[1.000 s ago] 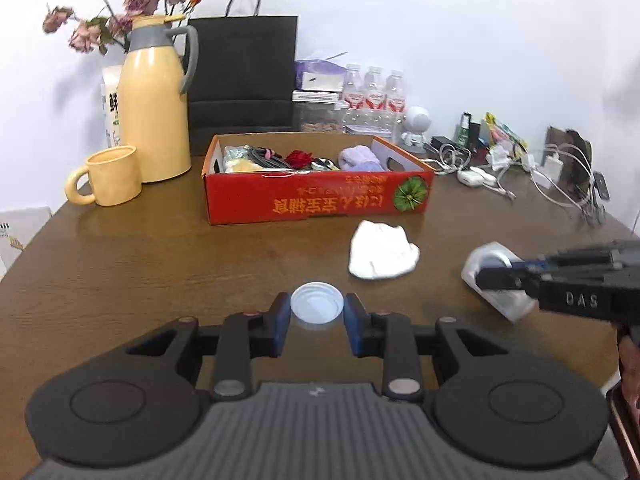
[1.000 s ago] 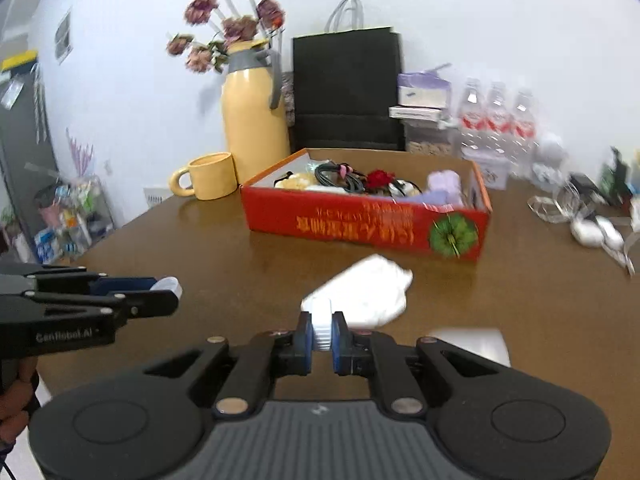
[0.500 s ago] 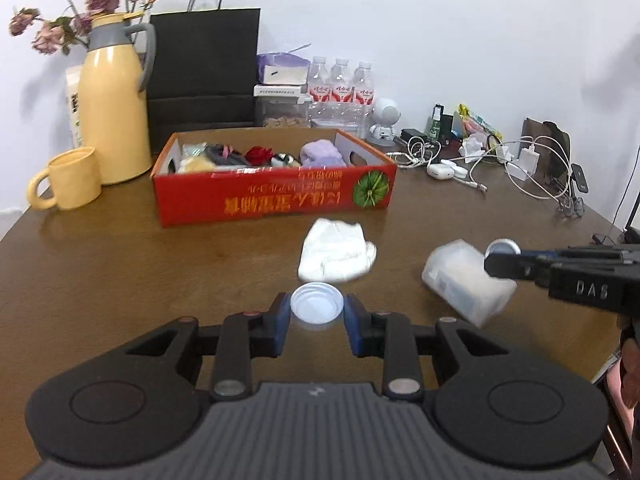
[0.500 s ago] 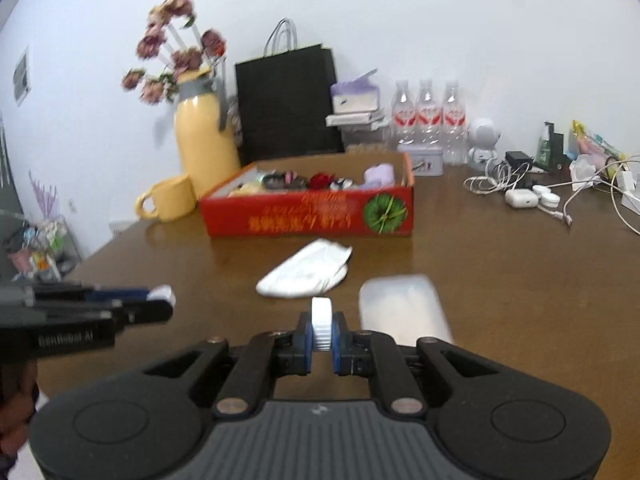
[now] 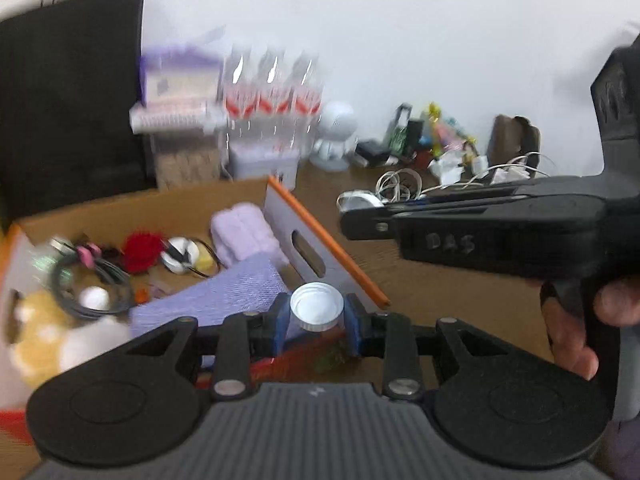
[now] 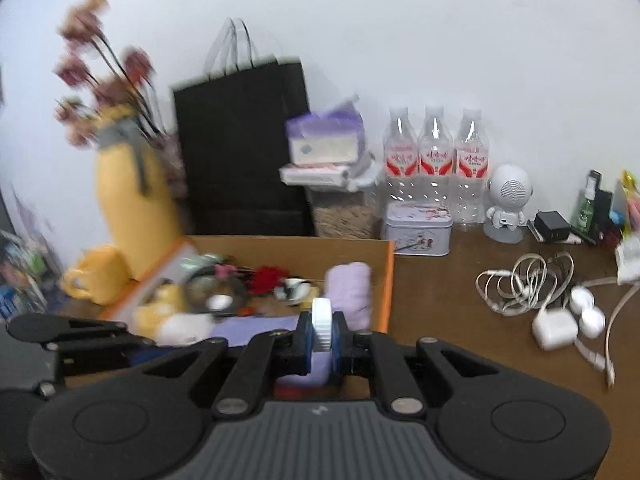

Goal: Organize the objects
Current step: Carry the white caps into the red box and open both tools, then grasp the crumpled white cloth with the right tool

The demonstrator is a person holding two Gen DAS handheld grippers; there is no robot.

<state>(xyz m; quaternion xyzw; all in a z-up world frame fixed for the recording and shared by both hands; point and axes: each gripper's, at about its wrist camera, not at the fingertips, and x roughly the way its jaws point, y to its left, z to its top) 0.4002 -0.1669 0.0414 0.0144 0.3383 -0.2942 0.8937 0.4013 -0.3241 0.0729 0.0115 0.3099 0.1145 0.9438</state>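
My left gripper (image 5: pixel 317 316) is shut on a white bottle cap (image 5: pixel 317 311), held flat with its hollow side up, above the near right corner of the red cardboard box (image 5: pixel 328 248). My right gripper (image 6: pixel 322 334) is shut on a second white cap (image 6: pixel 322 330), held on edge, above the box's (image 6: pixel 386 280) near side. The box holds a lilac cloth (image 5: pixel 240 232), a red pompom (image 5: pixel 142 252), cables and yellow soft items. The right gripper's body (image 5: pixel 500 232) shows at the right of the left wrist view.
A black paper bag (image 6: pixel 240 152), yellow jug with flowers (image 6: pixel 128 192), yellow mug (image 6: pixel 96 276), three water bottles (image 6: pixel 436 160), a tin (image 6: pixel 418 228) and a white speaker figure (image 6: pixel 506 204) stand behind the box. White cables and chargers (image 6: pixel 540 296) lie right on the brown table.
Both grippers have moved forward from the open table to over the red box, each still holding its cap. The white cloth and plastic container are out of view.
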